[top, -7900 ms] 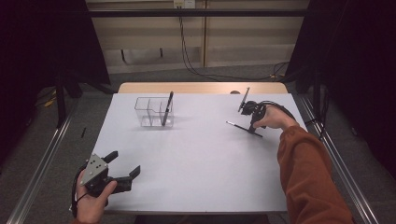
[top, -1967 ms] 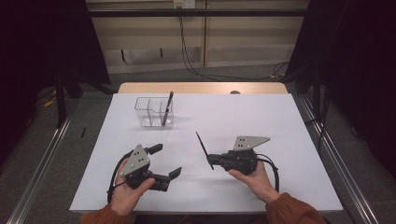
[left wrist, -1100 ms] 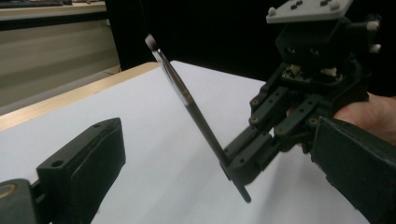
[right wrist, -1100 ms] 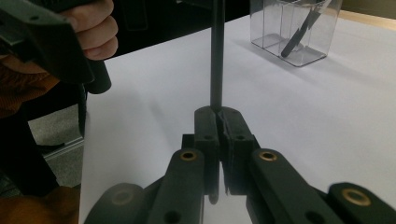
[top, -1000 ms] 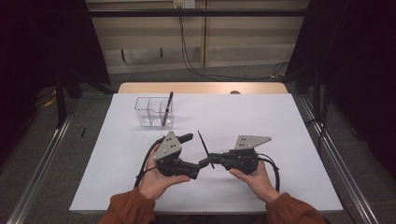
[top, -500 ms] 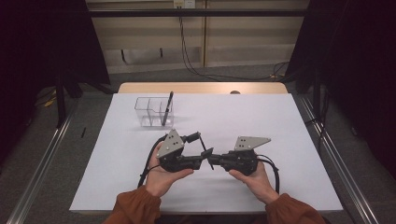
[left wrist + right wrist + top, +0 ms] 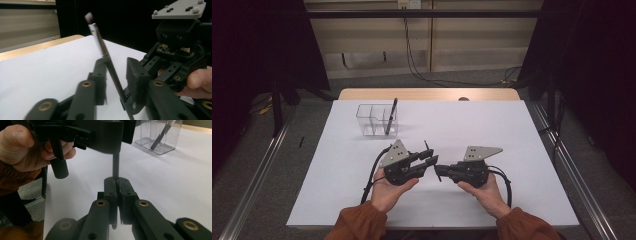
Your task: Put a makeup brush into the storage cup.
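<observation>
A slim black pen (image 7: 427,146) with a silver band (image 7: 99,42) stands tilted between the two grippers at the table's front middle. My right gripper (image 7: 438,172) is shut on its lower end, jaws pressed together around the shaft (image 7: 115,165) in the right gripper view (image 7: 118,183). My left gripper (image 7: 431,160) faces it from the left, open, one jaw on each side of the pen (image 7: 116,68), with a gap at the right jaw. A second dark pen (image 7: 389,116) leans in a clear divided holder (image 7: 371,120).
The white table top (image 7: 512,130) stretches out around the hands. The clear holder (image 7: 157,135) stands at the back left. Cables trail from both grippers toward the front edge. Metal rails (image 7: 257,180) run along both sides of the table.
My left gripper has swung in from the front left until its open jaws straddle the pen. The right gripper brought the pen from the back right and now holds still.
</observation>
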The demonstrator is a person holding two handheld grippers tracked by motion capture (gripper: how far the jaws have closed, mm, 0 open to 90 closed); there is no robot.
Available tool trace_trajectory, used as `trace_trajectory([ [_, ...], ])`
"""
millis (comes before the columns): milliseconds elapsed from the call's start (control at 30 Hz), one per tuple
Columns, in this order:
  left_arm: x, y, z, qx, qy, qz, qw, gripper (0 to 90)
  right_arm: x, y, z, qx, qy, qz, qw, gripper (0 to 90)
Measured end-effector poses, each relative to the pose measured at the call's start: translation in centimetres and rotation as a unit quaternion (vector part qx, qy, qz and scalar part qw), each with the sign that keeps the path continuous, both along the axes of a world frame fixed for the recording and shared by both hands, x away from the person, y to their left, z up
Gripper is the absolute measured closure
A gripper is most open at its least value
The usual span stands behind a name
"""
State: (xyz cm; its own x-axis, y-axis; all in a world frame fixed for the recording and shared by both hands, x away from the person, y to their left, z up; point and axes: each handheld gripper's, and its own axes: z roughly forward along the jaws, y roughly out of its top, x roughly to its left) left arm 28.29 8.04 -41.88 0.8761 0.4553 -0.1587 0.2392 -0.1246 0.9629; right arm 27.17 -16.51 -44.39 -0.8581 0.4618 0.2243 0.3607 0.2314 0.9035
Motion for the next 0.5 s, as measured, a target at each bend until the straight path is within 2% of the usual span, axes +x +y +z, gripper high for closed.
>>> trace_trajectory([
  [100,0.16,0.22,-0.04,-0.001,0.008,0.003,1.0,78.2,0.0,0.05,-0.05,-0.001,0.003,0.0,1.0,86.8],
  [367,0.19,0.17,-0.13,-0.001,0.011,-0.003,0.9999,80.1,-0.02,0.2,-0.21,-0.002,0.006,0.001,1.0,86.8],
  [500,0.17,0.07,-0.02,0.006,0.015,-0.006,0.9999,81.2,0.04,0.23,-0.34,-0.002,0.007,0.003,1.0,86.6],
])
